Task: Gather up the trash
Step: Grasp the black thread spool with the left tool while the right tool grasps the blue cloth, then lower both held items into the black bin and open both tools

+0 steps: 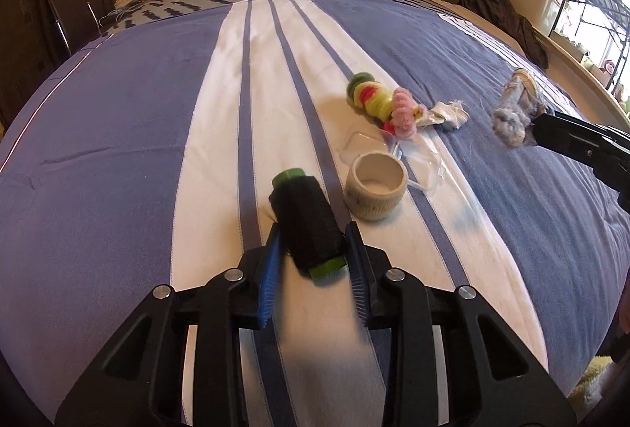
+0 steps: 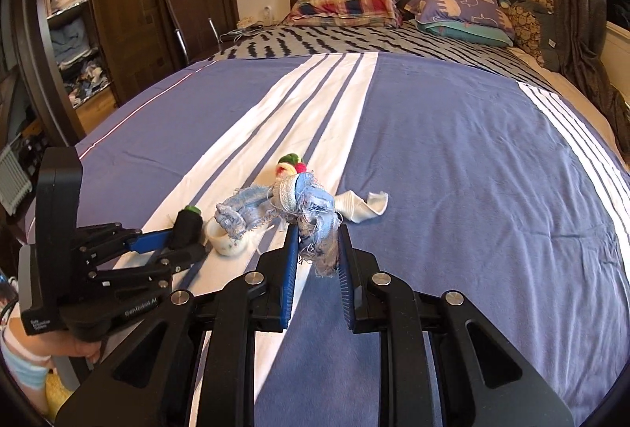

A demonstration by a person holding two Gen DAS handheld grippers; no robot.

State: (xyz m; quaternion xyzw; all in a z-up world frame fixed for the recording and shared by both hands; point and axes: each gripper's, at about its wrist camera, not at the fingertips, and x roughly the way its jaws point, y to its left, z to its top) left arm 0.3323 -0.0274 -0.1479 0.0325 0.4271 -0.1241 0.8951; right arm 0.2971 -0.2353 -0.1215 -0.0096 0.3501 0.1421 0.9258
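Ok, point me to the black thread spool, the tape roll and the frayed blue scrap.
black thread spool (image 1: pixel 307 226), left wrist view, on its dark wound middle.
tape roll (image 1: pixel 376 186), left wrist view, on its outer wall.
frayed blue scrap (image 2: pixel 315 206), right wrist view, on its bunched middle.

The frayed denim scrap (image 2: pixel 311 206) hides most of the hair ties (image 2: pixel 289 164) (only coloured tops peek out).

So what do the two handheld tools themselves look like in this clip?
Both match: matte black angular linkages with round silver pivot bolts, ending in two fingers lined with ribbed blue pads. The left tool has a boxy black body with small white lettering and a handle grip. The right tool shows the same black arms and blue pads.
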